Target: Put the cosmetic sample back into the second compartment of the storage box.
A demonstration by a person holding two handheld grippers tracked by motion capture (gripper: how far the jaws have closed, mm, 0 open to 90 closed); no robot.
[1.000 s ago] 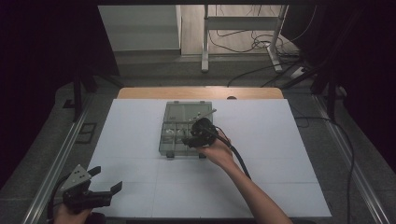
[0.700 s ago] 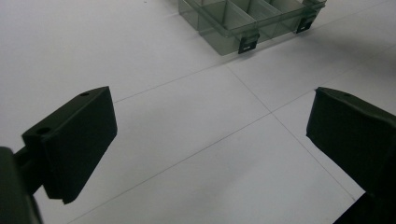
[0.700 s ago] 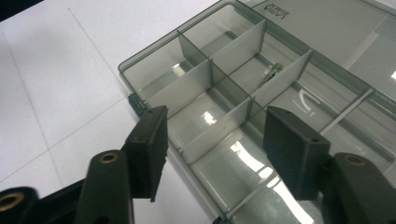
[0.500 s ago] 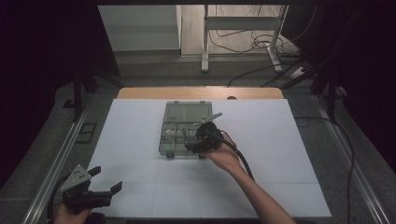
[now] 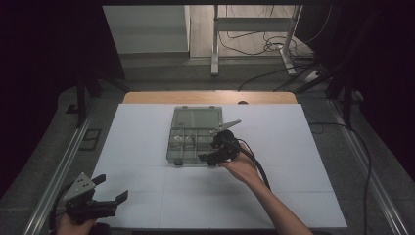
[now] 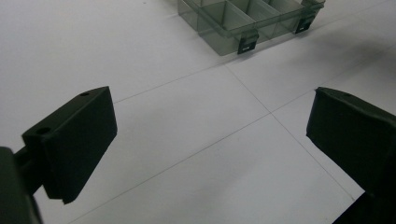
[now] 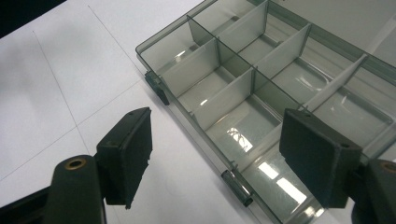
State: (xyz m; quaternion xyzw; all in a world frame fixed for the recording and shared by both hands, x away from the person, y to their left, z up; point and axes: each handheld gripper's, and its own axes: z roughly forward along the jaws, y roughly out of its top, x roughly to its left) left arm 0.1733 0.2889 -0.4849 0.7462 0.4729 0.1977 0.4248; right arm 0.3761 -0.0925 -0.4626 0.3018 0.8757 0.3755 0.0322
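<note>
left gripper (image 5: 110,199): we see a black body with a grey three-cornered plate on top at 10 o'clock of the hand.
left jaws: matte black blocks, each with small round screw holes.
right gripper (image 5: 219,152): black, rounded body; a black cable trails off toward 5 o'clock along the forearm.
right jaws: black square pads on arms, with a brass-ringed hole in the near arm.
sleeves: none; our forearms are bare.

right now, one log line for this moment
right claw: just opening, nothing held, at organizer box near edge | left claw: open, idle over white mat | box lid: open
</note>
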